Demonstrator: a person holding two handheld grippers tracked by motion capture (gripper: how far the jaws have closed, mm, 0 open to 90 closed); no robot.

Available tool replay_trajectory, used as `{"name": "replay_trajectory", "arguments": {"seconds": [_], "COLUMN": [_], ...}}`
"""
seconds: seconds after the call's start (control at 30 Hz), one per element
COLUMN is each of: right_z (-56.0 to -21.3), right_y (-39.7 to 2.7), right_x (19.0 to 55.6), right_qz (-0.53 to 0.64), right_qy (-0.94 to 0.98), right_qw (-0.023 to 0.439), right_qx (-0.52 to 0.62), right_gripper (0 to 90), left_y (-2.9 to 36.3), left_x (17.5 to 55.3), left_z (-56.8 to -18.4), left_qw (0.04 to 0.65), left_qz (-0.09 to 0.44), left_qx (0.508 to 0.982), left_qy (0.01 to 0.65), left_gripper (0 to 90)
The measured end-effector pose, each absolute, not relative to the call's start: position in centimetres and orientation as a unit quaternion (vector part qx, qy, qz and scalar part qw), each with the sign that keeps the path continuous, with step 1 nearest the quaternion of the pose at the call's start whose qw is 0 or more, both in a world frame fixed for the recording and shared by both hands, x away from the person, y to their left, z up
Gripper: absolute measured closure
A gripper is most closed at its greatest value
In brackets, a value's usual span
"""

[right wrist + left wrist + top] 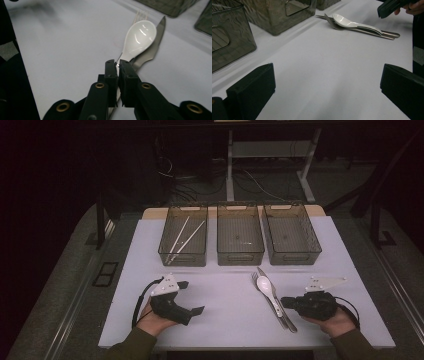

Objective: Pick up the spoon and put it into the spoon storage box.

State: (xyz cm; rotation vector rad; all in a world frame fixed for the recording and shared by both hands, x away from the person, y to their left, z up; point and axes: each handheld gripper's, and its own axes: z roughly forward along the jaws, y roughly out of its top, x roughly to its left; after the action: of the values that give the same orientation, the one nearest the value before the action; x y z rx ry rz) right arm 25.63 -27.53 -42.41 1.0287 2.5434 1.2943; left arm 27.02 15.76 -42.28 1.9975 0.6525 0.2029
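Three clear bins stand in a row at the far edge of the white table (225,315), and the left bin (183,251) already holds a pair of chopsticks (182,237), so I read this as sorting cutlery by kind, one bin for each. Near my right side lies a small stack: a white spoon (140,38) on top of a fork (141,15) and a serrated knife (155,45), all pointing toward the bins. My right gripper (117,65) is pinched narrow on the spoon's handle, its pads pressing from both sides just behind the bowl; gripping there keeps the metal pieces underneath out of the bite, I judge. The spoon itself lies on the stack, not lifted. My left gripper (327,82) hovers over bare table with its jaws wide and nothing between them, parked well apart from the cutlery so it stays out of the way. The middle bin (240,242) and right bin (292,240) look empty, so either could take the spoon.
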Motion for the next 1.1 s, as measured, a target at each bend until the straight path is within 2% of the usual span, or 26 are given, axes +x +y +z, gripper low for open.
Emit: {"name": "replay_trajectory", "arguments": {"seconds": [0.1, 0.6, 1.1], "right_z": [-42.6, -43.8, -43.6], "right_y": [-26.6, -23.4, -24.8], "right_x": [25.6, 25.8, 26.1], "right_qz": [0.42, 0.366, 0.349], "right_qy": [0.844, 0.875, 0.872], "right_qw": [0.049, 0.048, 0.075], "right_qx": [0.331, 0.314, 0.336], "right_gripper": [89.2, 89.7, 89.8], "left_y": [15.7, 15.6, 15.7], "left_x": [27.0, 27.1, 27.1], "left_z": [-42.3, -42.4, -42.4], "left_qw": [0.495, 0.488, 0.491], "left_qz": [0.082, 0.079, 0.078], "left_qx": [0.821, 0.827, 0.825], "left_qy": [0.271, 0.268, 0.269], "left_gripper": [0.0, 0.0, 0.0]}}
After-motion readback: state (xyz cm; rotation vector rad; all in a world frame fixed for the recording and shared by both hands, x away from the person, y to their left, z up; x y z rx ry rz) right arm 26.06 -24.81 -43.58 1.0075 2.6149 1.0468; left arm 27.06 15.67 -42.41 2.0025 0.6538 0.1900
